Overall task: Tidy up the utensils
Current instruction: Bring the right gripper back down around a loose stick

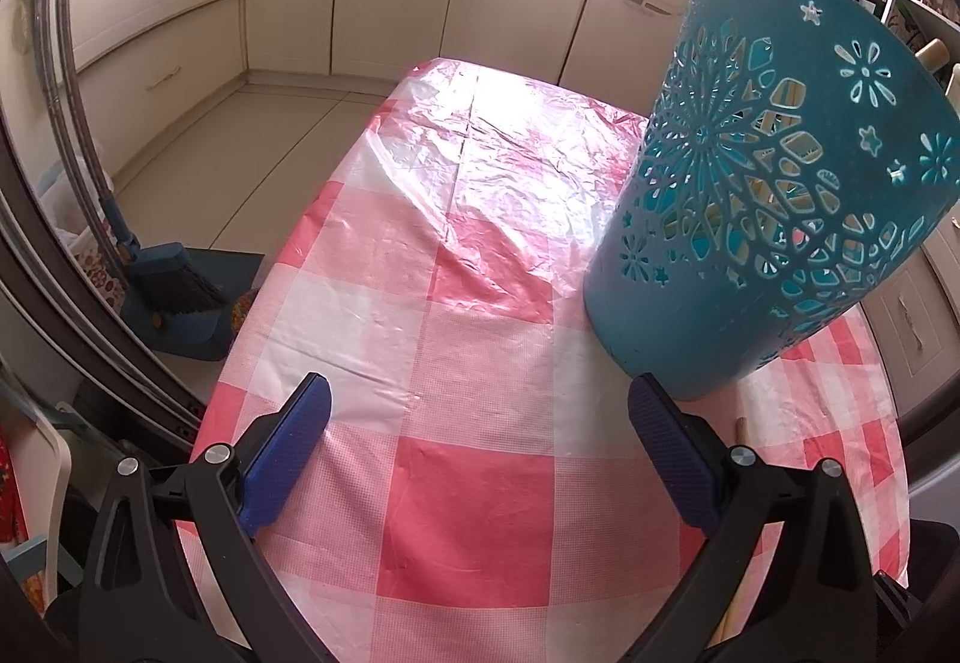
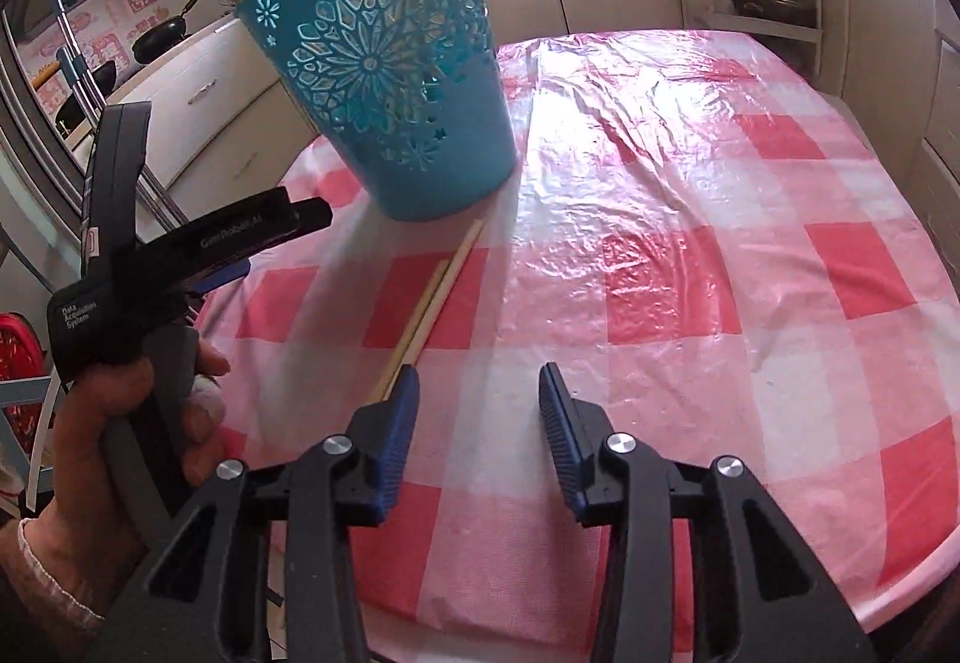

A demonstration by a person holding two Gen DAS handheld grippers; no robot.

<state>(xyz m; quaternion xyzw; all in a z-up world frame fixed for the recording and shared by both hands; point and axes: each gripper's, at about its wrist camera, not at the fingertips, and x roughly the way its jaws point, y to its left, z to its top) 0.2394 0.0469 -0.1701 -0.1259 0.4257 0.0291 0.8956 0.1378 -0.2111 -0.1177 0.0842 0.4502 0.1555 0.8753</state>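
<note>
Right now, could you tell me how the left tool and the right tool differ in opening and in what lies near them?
The left tool stands wide open; the right tool is open more narrowly. The left tool's right pad sits close beside the bin; the right tool sits well short of it, its left pad at the chopsticks. Both hover over the checked cloth, empty.

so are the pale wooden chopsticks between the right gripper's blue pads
No, the pale wooden chopsticks lie on the table outside the right gripper, left of its pads.
</note>
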